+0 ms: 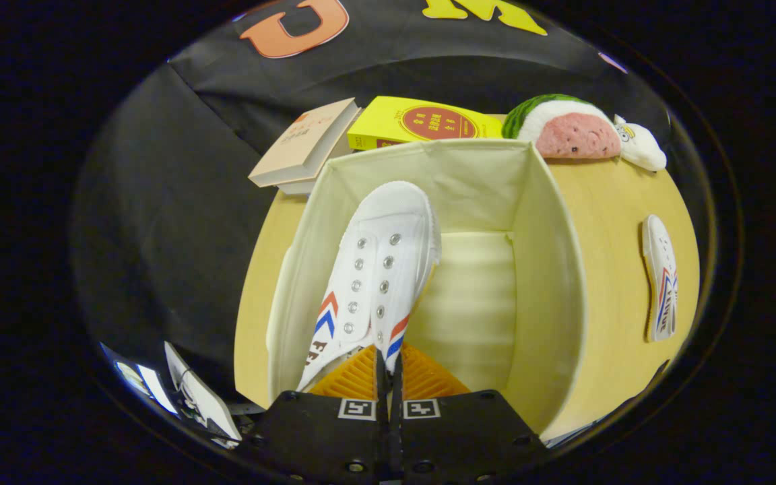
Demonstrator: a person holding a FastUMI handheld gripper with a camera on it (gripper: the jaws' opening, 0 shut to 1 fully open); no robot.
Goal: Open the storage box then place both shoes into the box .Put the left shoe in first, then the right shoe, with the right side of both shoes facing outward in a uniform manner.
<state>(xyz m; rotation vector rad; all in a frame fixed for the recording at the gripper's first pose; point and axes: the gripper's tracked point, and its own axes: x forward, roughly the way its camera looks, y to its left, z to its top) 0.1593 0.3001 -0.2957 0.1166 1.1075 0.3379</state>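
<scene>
Inside the storage box (550, 269), white shoe (378, 269), heel seemingly pinched by tongs (388, 377)

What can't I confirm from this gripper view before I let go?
- White canvas shoe in the cream fabric storage box: heel hidden behind the fingers, which pinch it.
- Box floor beneath the shoe: covered, so contact is unclear.
- Second white shoe on the wooden table: too distorted to judge left or right.

Free box floor (469, 296) beside shoe (374, 269)

Looks down, close above box (428, 162).
</scene>
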